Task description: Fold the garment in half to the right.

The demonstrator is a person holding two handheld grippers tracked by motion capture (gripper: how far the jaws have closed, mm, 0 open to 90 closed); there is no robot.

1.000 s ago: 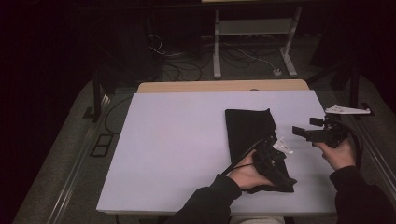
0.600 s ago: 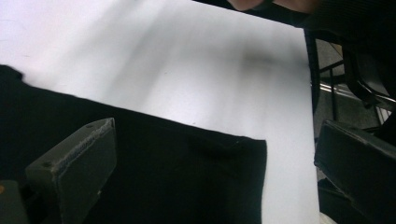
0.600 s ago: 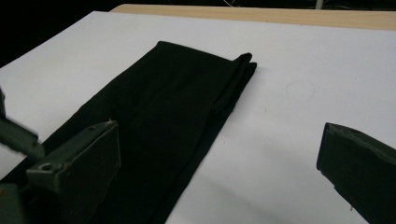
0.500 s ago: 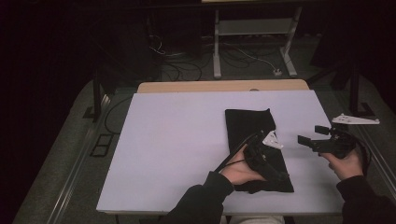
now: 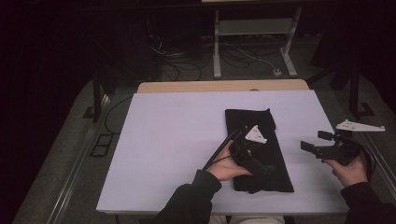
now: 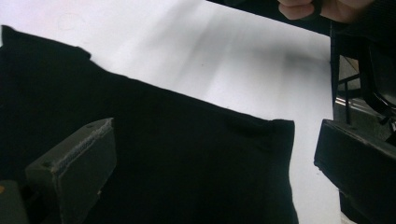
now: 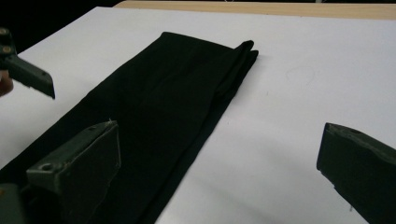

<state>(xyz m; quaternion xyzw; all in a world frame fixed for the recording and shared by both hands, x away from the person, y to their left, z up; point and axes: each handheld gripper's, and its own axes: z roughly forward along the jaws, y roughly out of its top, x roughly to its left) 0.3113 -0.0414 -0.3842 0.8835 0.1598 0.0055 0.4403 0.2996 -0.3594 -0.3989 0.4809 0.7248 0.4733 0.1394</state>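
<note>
Lying on the white table [image 5: 163,140] is a long black cloth [image 5: 264,130], folded flat into a narrow strip. It sits on the right half of the table and runs from far to near. Its far end is thick and doubled over, as the right gripper view shows.

The left gripper [image 5: 250,156] is over the near part of the cloth, held in the person's left hand [image 5: 226,165]. In the left gripper view its two jaws are spread wide apart, and the black cloth [image 6: 163,154] lies under and between them. Nothing is pinched in them. I cannot tell if the jaws touch the cloth.

The right gripper [image 5: 322,148] is to the right of the cloth, held up in the person's right hand [image 5: 348,170] near the right edge of the table. It points left, toward the cloth. In the right gripper view its jaws are spread wide too, with the cloth [image 7: 163,107] and bare table between them.
</note>
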